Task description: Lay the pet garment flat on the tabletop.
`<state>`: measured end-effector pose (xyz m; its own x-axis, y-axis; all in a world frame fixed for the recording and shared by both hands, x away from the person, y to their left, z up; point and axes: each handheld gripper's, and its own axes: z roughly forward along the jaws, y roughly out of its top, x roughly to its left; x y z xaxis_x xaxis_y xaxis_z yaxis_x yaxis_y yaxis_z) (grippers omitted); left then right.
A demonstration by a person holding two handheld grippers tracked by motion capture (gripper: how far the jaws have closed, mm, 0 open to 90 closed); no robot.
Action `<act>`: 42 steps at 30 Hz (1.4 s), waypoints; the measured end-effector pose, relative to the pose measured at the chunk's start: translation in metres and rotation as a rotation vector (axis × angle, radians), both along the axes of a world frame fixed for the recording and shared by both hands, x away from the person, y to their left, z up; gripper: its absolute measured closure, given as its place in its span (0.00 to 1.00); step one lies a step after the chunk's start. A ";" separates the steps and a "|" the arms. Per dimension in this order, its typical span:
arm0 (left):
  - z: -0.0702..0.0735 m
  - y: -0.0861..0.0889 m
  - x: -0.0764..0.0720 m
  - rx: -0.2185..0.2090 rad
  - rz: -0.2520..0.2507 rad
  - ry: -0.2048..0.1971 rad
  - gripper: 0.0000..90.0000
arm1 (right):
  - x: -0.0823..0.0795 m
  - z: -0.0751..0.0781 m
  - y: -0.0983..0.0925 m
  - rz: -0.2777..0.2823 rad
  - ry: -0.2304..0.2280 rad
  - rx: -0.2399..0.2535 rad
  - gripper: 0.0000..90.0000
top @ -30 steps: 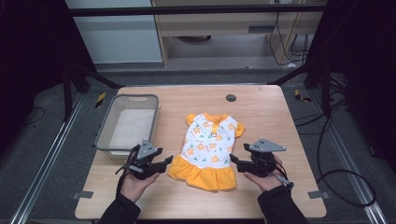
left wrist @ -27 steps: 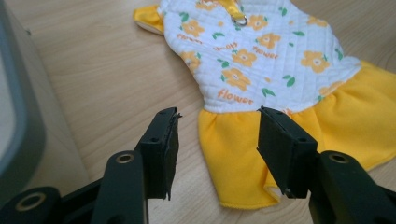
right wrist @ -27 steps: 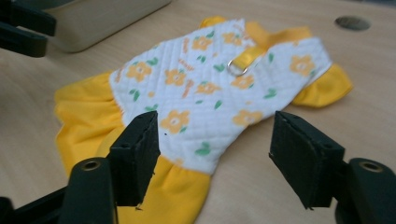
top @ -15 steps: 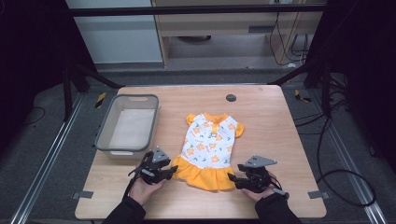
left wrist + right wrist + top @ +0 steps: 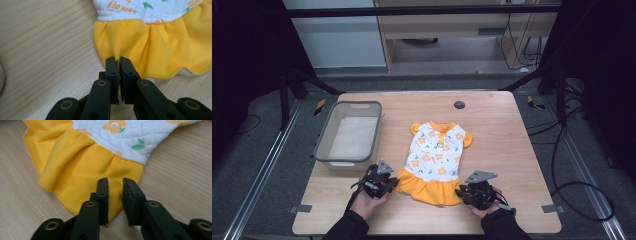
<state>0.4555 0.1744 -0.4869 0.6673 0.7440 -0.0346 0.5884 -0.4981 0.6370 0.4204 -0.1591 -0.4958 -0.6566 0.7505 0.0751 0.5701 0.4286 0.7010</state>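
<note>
Wooden table (image 5: 517, 150) — flat flowered dress (image 5: 435, 155), orange-skirted, seemingly quilted

**Dim workroom around a pale wood counter**

A wood-grain counter (image 5: 512, 145) stands on grey carpet floor (image 5: 267, 150). Black frame bars (image 5: 412, 10) cross overhead. Behind, a light cabinet (image 5: 337, 35) and wooden desk (image 5: 447, 22); cables (image 5: 582, 185) trail at right.

Bare bench (image 5: 512, 150) lies right of the dress (image 5: 437, 155), wide enough for a hand-held gripper to pass. On the left, the bin (image 5: 349, 135) stands near the dress with a narrow strip of wood between them. The far edge holds a small dark disc (image 5: 459, 105); the near edge in front of the skirt hem is bare wood.
</note>
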 end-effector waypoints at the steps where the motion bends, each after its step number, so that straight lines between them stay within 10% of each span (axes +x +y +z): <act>1: 0.000 0.000 -0.001 0.000 -0.003 0.001 0.96 | 0.000 0.000 0.000 0.000 0.002 -0.007 0.89; 32: 0.000 -0.007 -0.052 -0.016 -0.097 0.015 0.90 | -0.007 0.004 -0.022 -0.004 0.031 -0.040 0.96; 42: 0.034 0.005 -0.032 -0.100 -0.070 -0.110 0.90 | 0.001 0.021 -0.033 -0.034 -0.081 0.064 0.98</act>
